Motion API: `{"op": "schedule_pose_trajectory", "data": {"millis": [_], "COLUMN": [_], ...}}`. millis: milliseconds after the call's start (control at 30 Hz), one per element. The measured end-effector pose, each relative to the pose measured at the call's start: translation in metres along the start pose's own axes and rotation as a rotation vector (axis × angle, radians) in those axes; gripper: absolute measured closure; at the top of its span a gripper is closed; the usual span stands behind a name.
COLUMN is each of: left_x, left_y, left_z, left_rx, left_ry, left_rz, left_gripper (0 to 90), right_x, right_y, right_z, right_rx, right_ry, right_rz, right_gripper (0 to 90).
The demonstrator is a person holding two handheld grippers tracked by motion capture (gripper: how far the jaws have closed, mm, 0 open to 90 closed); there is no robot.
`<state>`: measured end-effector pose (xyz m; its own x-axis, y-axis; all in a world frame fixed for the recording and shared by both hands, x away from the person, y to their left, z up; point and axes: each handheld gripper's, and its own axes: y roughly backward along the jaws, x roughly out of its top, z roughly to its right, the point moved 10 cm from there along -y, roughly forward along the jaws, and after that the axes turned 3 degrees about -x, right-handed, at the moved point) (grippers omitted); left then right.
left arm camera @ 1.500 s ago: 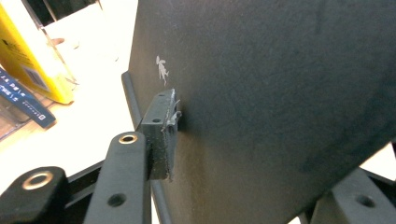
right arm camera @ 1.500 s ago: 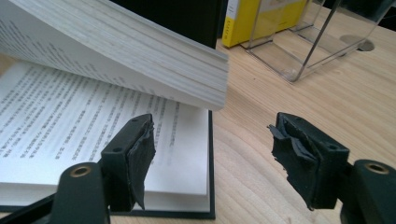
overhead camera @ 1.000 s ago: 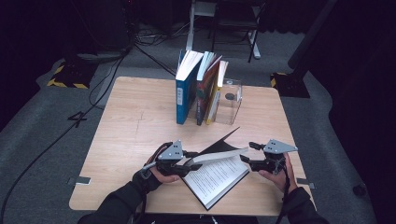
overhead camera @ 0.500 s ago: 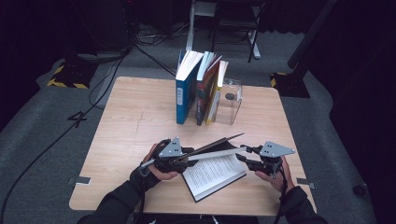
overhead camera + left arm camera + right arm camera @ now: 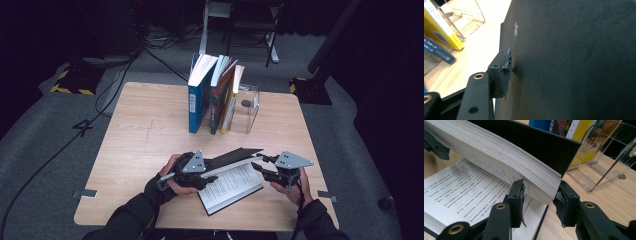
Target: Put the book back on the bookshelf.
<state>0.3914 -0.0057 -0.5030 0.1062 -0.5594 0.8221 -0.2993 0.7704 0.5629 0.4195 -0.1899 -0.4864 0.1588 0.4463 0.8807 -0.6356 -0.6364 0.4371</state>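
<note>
The black-covered book [image 5: 227, 182] lies near the front edge of the table [image 5: 140, 140], well in front of the row of upright books [image 5: 212, 95] and the clear stand [image 5: 247, 107], and it looks as if it is being folded shut. To close it cleanly, the raised half should come down evenly, with both tools guiding it so the pages do not fan or crease, and the lower half kept flat on the wood. Left of the book, the left gripper [image 5: 200, 172] lies nearly level in the person's hand, pointing toward the book's raised cover; in the left gripper view one pad [image 5: 502, 72] rests against the dark cover [image 5: 574, 60]. Its jaws have just been opening, though I can't tell from here whether the other jaw presses at all. Right of the book, the right gripper [image 5: 539, 195] is held level too, pointing back at the free edge, its jaws having just been closing and now clamped on the thick block of lifted pages [image 5: 506, 162] and cover.
</note>
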Motion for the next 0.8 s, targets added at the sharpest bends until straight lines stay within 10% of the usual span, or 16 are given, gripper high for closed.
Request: {"op": "schedule_pose_trajectory", "data": {"millis": [233,567,800], "left_x": [0.003,-0.008,-0.010], "left_y": [0.008,0.030,0.035], "left_z": [-0.008,-0.003,-0.007], "left_rx": [0.086,-0.058,-0.100], "left_ry": [-0.031,0.006,0.034], "left_rz": [0.035,0.089,0.098], "left_gripper": [65.6,67.7,65.1], "right_x": [0.007,-0.003,0.006], "right_y": [-0.001,-0.015,-0.022], "right_z": [0.003,-0.001,-0.020], "right_rx": [0.022,0.134,0.251], "right_ry": [-0.045,-0.050,0.034], "right_rz": [0.049,-0.003,0.024], "right_gripper": [59.7,23.6,40.8]}}
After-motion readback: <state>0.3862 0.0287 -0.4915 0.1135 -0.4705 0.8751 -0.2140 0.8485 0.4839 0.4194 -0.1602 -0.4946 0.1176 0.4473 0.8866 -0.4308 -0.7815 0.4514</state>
